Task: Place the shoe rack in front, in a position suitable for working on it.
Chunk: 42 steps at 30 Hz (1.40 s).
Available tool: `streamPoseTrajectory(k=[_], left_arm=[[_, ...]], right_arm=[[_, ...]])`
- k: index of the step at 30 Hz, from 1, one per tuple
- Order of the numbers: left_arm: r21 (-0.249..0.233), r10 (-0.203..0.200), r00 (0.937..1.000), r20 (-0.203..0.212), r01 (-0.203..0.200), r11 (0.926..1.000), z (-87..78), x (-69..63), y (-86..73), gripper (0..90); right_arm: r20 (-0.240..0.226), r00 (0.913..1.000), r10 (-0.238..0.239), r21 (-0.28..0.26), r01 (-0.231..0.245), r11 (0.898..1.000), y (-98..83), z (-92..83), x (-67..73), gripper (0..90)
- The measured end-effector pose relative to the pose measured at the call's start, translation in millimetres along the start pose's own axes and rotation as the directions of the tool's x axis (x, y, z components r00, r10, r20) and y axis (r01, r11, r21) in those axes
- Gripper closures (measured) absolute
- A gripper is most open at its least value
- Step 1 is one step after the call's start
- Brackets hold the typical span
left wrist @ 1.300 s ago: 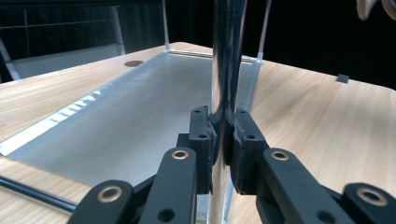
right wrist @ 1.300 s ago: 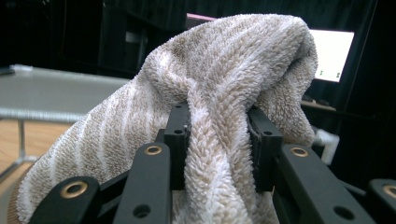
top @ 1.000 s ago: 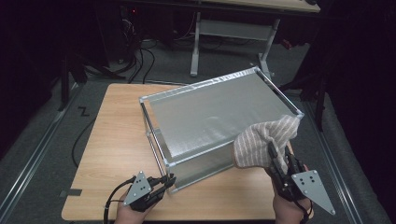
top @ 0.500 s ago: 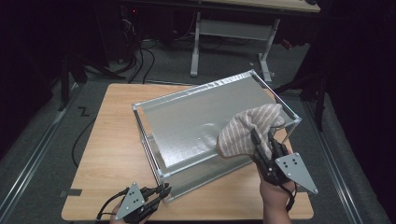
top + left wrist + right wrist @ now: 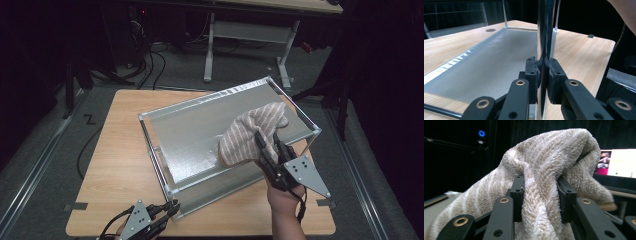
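towel on the panel, frame pinned at its near corner

the right gripper [image 5: 267, 145] has its jaws clamped on a bunched towel [image 5: 252, 132], seen plainly in the right gripper view, where the cloth [image 5: 544, 182] bulges out past both pads. in the high view the towel rests on the top panel [image 5: 195, 135] of a metal frame [image 5: 165, 165], toward the panel's 3 o'clock end, and lies at about 11 o'clock from the right hand.

the left gripper [image 5: 167, 210] sits at the frame's 7 o'clock corner, jaws closed tight on the upright post [image 5: 545, 32] there; the left gripper view shows both pads pressed to it.

the panel's long axis runs roughly from 8 o'clock to 2 o'clock across the table [image 5: 115, 145]. the unwiped stretch lies toward 9 o'clock from the towel, so the coming stroke likely runs along that axis toward the left hand. the right hand is the nearer one to the work; the left looks set to steady the frame against the push. the risk, as i judge it, is the frame skidding if that corner hold slips.
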<state>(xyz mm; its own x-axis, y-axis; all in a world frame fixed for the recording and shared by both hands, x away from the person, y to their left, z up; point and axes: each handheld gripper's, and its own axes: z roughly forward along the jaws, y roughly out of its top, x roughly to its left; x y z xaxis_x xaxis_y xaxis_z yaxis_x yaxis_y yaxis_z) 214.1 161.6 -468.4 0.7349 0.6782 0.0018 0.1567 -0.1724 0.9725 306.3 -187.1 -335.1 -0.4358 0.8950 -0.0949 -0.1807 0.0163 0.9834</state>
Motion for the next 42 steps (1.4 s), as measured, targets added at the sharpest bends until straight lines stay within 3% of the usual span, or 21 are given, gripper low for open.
streamPoseTrajectory(k=[8, 14, 22, 27, 35, 38, 42], left_arm=[[0.001, -0.004, 1.0, 0.0, 0.004, 1.0, 1.4, -1.6, 0.3, 80.2], [-0.002, -0.005, 0.9999, 0.012, 0.005, 1.0, 4.6, -3.3, 0.9, 80.2], [-0.002, -0.01, 0.9998, 0.017, 0.01, 1.0, 7.1, -4.4, 1.2, 80.2], [0.0, -0.007, 0.9999, 0.013, 0.007, 1.0, 7.0, -3.5, 1.2, 80.3], [-0.001, -0.01, 0.9999, 0.008, 0.01, 1.0, 8.0, -3.2, 1.2, 80.2], [-0.002, -0.01, 0.9999, 0.01, 0.01, 0.9999, 8.1, -3.1, 1.1, 80.2], [-0.004, -0.005, 0.9999, 0.01, 0.005, 1.0, 8.3, -3.1, 1.0, 80.1]], right_arm=[[-0.123, 0.9918, 0.035, 0.031, -0.031, 0.999, -2.0, 8.5, 38.2, 63.2], [-0.226, 0.9739, 0.023, 0.074, -0.007, 0.997, -7.6, 14.2, 74.5, 62.8], [-0.303, 0.9529, 0.013, 0.155, 0.036, 0.987, -16.1, 21.5, 103.6, 60.6], [-0.325, 0.9455, -0.01, 0.192, 0.076, 0.978, -20.1, 26.6, 114.4, 58.9], [-0.354, 0.9353, -0.012, 0.198, 0.087, 0.976, -16.9, 29.2, 124.0, 55.7], [-0.351, 0.9362, -0.009, 0.2, 0.085, 0.976, -14.8, 29.5, 123.8, 49.5], [-0.329, 0.9442, 0.004, 0.197, 0.065, 0.978, -9.3, 29.7, 118.5, 41.3]])
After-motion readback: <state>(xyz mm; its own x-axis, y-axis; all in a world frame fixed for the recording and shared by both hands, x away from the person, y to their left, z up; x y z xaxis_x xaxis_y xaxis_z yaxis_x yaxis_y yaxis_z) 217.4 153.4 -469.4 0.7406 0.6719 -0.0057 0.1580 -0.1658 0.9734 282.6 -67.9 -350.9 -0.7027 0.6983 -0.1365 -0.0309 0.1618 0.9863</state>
